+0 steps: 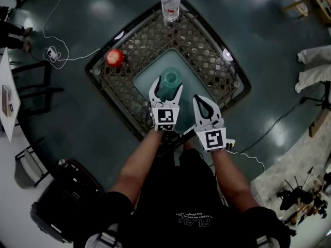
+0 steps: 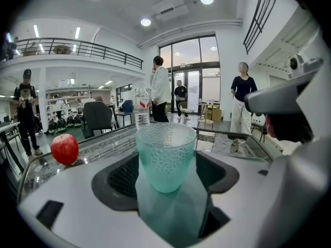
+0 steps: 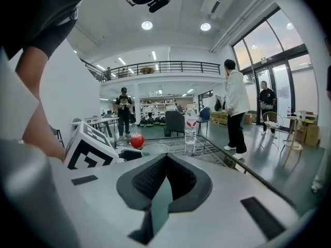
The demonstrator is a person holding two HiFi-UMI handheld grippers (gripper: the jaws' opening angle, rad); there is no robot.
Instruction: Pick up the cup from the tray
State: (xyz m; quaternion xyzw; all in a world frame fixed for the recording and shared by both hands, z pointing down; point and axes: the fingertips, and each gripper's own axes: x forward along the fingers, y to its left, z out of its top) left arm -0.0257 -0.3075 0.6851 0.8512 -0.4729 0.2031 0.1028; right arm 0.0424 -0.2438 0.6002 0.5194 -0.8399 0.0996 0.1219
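— Overhead, where is the translucent, dimpled teal cup [image 1: 169,81] seen?
— Upright on the pale centre panel of the dark wire-mesh tray [image 1: 207,50], flanked by the left gripper [image 1: 167,88], the nearer one.
— Along that gripper?
— The cup [image 2: 165,156] is framed dead ahead between wide-spread pads, untouched.
— The right gripper [image 3: 166,159]?
— Pinched together, empty. A bright hall with people is shown behind.

Large open workspace hall, mezzanine railing [image 3: 155,66], tall glass doors [image 2: 190,84], office chair [image 2: 97,118]
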